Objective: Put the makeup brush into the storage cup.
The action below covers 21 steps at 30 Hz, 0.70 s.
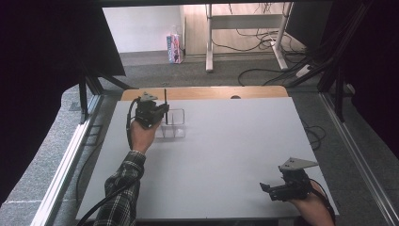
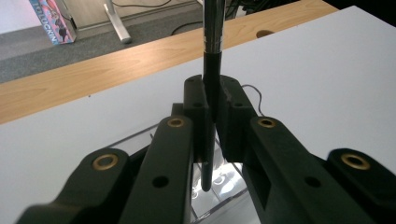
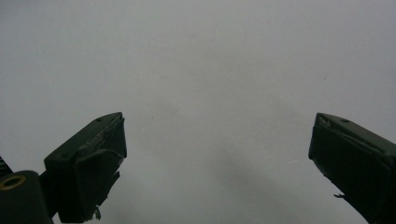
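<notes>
In the high view my left gripper (image 1: 161,113) is at the table's far left, shut on a thin black pen (image 1: 165,100) that stands upright. The pen's lower end hangs over a clear plastic box (image 1: 175,125) on the white table (image 1: 226,155). The left gripper view has the jaws of my left gripper (image 2: 213,95) clamped on the pen (image 2: 213,65), which is black with a silver upper part. Its tip reaches down inside the clear box (image 2: 229,184). My right gripper (image 1: 268,189) rests at the near right, open; between the jaws of my right gripper (image 3: 217,154) there is bare white table.
A wooden strip (image 1: 202,92) borders the table's far edge. Beyond it on the floor are desk legs (image 1: 209,42), cables and a pink carton (image 1: 174,47). Metal rails run along both sides of the table.
</notes>
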Tool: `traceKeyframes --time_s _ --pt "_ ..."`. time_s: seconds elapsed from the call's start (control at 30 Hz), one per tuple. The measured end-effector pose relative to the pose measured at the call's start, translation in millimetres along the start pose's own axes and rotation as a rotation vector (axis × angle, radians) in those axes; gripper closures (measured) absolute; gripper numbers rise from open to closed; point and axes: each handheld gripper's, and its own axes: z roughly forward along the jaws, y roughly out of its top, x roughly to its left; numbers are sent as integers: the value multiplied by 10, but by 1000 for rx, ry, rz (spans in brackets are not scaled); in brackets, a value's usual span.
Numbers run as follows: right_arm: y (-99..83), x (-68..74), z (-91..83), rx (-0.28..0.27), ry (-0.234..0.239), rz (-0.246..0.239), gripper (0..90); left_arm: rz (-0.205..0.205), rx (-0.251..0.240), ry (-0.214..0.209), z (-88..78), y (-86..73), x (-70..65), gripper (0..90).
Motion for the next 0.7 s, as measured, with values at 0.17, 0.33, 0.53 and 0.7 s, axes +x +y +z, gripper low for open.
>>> traceKeyframes --time_s 0.17,0.33,0.53,0.7 --pt "0 2 2 2 3 -3 42 2 7 2 35 -68 -7 841" --pt "2 7 8 8 12 -9 48 12 24 3 65 -116 -18 839" --pt "5 10 18 18 18 -18 48 23 44 -3 100 -162 -30 835" --pt "3 0 20 18 18 -10 48 33 52 2 112 -179 -46 824"
